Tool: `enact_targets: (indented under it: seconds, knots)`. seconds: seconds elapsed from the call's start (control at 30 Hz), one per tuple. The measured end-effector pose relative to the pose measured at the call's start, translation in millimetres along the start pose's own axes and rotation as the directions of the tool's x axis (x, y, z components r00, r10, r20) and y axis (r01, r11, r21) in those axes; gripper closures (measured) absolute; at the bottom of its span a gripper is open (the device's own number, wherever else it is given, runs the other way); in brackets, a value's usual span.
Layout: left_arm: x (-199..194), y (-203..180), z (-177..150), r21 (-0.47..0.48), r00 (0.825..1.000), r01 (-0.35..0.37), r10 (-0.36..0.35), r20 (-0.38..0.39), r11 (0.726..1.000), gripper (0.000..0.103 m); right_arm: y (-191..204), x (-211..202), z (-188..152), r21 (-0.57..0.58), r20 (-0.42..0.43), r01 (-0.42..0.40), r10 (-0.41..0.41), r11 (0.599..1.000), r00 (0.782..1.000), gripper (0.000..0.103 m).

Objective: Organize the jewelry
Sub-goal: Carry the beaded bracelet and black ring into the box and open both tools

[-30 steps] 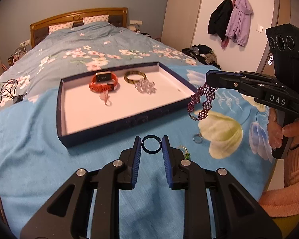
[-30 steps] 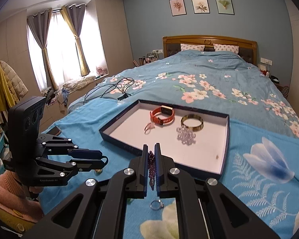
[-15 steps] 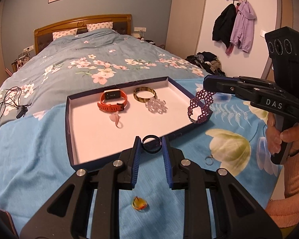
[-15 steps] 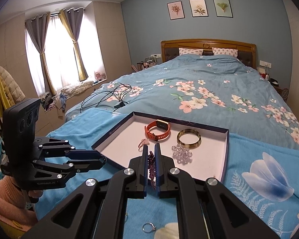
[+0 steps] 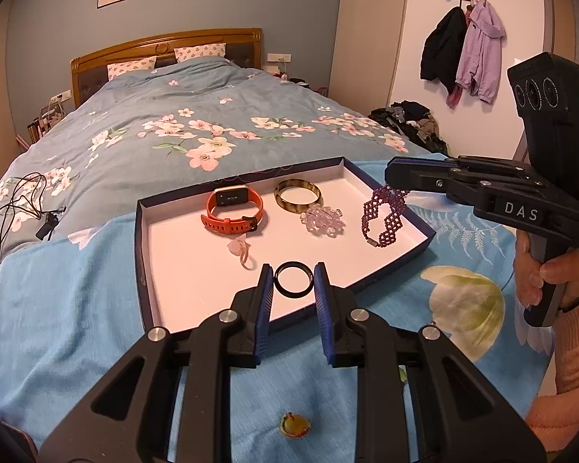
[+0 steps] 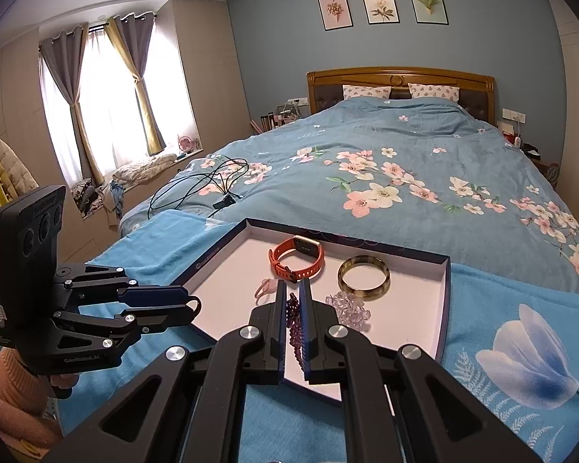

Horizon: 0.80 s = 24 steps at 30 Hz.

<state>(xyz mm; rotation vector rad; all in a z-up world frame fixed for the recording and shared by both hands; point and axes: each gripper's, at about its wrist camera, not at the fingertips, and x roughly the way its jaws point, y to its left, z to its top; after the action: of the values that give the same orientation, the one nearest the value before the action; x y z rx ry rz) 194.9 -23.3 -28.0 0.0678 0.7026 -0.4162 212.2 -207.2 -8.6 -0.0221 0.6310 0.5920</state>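
Delivery step: left tool (image 5: 292, 289) pinches a black ring (image 5: 293, 283), right tool (image 6: 292, 310) a purple beaded bracelet (image 5: 384, 216) — both over the shallow navy-rimmed tray (image 5: 138, 254); next, lower and release.

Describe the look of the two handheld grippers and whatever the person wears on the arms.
Both grippers, left and right, are matte black linkages with silver pivot bolts and blue finger pads. Each carries a black upright camera housing with three round lenses; the right one has a green light and white "DAS" lettering. Both arms wear peach-pink knitted sleeves.
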Motion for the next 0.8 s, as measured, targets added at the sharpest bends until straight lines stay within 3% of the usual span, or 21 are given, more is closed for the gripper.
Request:
enact_targets:
  seconds: [0.8]
  knots:
    - [37.8,21.5,10.2,-0.033,0.997,-0.045,0.043,-0.058,0.998,0.081,-7.2,36.1,4.8,0.033,-0.053,-0.022,0.024,0.999,0.998,0.098]
